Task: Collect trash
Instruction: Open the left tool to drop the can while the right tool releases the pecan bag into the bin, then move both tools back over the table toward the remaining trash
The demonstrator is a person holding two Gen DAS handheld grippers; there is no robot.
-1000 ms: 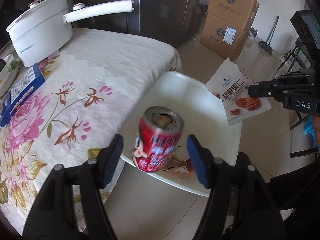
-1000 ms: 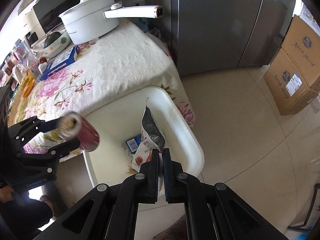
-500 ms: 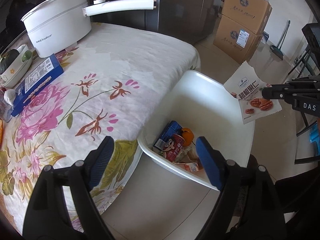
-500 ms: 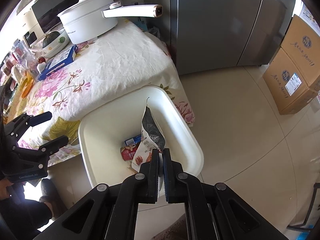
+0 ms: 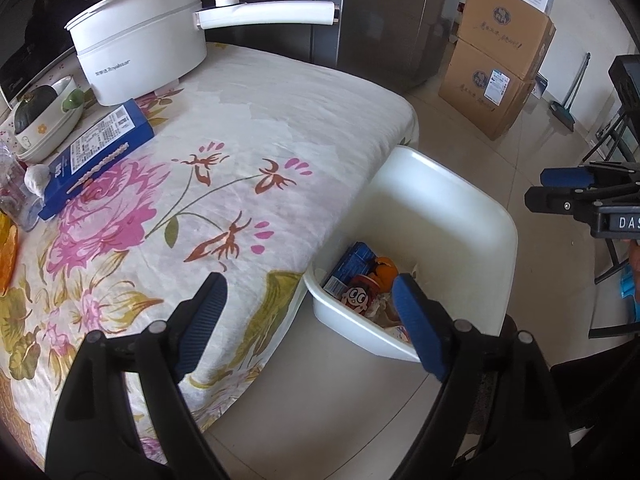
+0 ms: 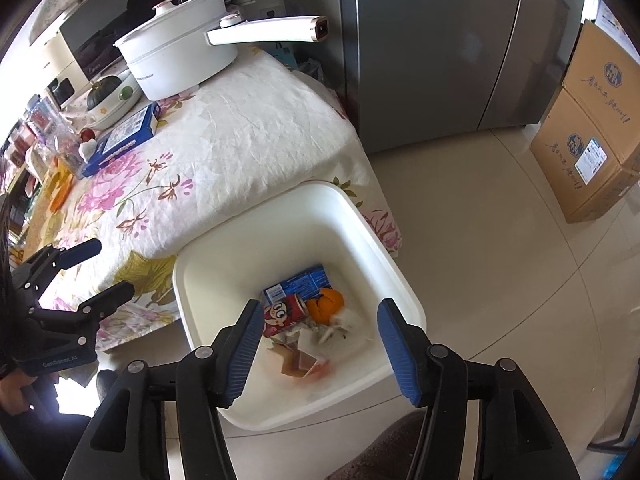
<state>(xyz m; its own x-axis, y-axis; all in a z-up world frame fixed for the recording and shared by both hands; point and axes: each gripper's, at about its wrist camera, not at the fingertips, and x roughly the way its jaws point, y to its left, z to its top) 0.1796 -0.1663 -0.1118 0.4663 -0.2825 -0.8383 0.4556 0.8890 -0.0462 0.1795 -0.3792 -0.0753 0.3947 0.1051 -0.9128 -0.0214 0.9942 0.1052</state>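
My left gripper (image 5: 306, 320) hangs wide open and empty over the desk (image 5: 280, 120) edge; beside it the white bin (image 5: 460, 216) holds a red can (image 5: 358, 296) and orange peel (image 5: 386, 270)

Before you, a floral tablecloth (image 5: 248, 128) holds a white long-handled pot (image 5: 140, 52) and blue box (image 5: 100, 152); stacked cardboard boxes (image 5: 500, 64) stand near what may be a refrigerator (image 6: 432, 48).

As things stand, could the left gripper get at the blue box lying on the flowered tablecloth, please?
Probably yes. The left gripper is open and empty, and the blue box lies flat on the tablecloth with bare cloth between them; only the white pot stands close behind it.
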